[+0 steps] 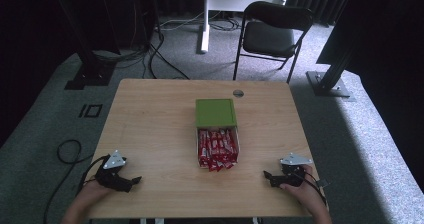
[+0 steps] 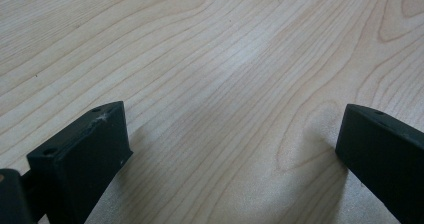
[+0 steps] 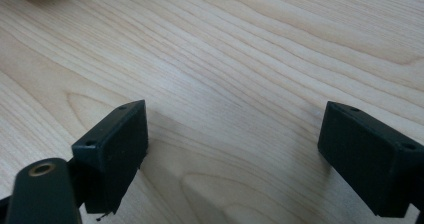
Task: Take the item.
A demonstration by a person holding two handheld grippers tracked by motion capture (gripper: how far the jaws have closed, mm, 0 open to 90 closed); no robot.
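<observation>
High view: a small white box (image 1: 218,145) sits at the middle of the wooden table (image 1: 150,124), packed with red-wrapped bars (image 1: 217,149) lying side by side, a few spilling over its near edge. Its green lid (image 1: 215,112) lies flat just behind it, touching the box's far edge. My left gripper (image 1: 134,182) rests near the table's near-left corner, my hand (image 1: 90,194) behind it, jaws pointing toward the centre. My right gripper (image 1: 268,176) rests near the near-right corner, held by my right hand (image 1: 300,186), jaws pointing left toward the box. Both grippers are well apart from the box, with bare wood between on either side. The table's far half is free apart from a round grey cap (image 1: 238,93) near the far edge; a folding chair (image 1: 272,31) stands on the carpet beyond. Left gripper view: my two black jaws stand wide apart, nothing between them, bare wood grain below and ahead. Right gripper view: my jaws stand equally wide, nothing held, resting low over the tabletop; plain wood runs ahead.
</observation>
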